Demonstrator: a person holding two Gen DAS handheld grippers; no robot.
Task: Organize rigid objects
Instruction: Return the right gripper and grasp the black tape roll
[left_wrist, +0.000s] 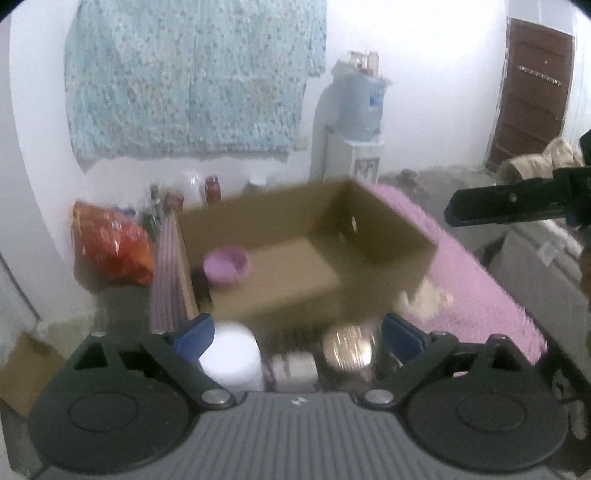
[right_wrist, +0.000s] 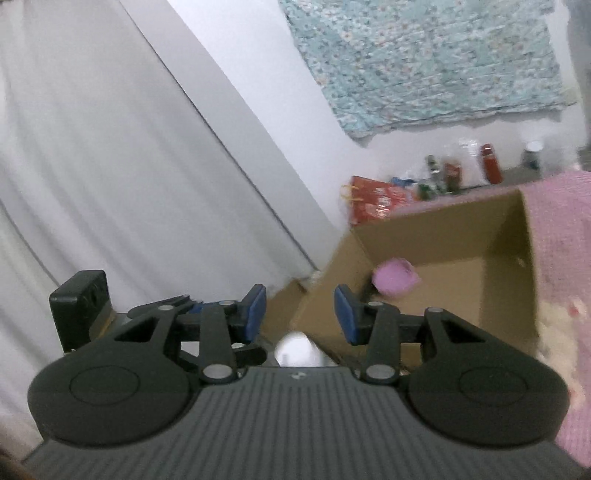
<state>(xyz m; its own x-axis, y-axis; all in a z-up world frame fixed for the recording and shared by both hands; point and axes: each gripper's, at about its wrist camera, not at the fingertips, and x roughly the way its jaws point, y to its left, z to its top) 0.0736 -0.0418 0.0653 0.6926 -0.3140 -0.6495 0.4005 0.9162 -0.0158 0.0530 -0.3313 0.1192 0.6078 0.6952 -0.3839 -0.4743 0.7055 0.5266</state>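
An open cardboard box (left_wrist: 295, 266) stands on a pink cover (left_wrist: 476, 280). Inside it lie a pink bowl (left_wrist: 225, 264) and a dark object (left_wrist: 202, 291) against the left wall. My left gripper (left_wrist: 297, 336) is open wide in front of the box. Below and between its fingers show a white container (left_wrist: 232, 354) and a shiny metal can (left_wrist: 347, 349), blurred, with neither pad pressing on them. My right gripper (right_wrist: 301, 314) is open and empty, pointing at the near left corner of the box (right_wrist: 443, 254), with the pink bowl (right_wrist: 395, 282) just beyond. In the left wrist view the right gripper (left_wrist: 454, 212) reaches in from the right.
A red bag (left_wrist: 110, 243) and several bottles (left_wrist: 212, 190) stand by the wall left of and behind the box. A water dispenser (left_wrist: 360, 118) and a brown door (left_wrist: 528, 92) are farther back. A patterned cloth (left_wrist: 192, 81) hangs on the wall. A white curtain (right_wrist: 92, 166) fills the left.
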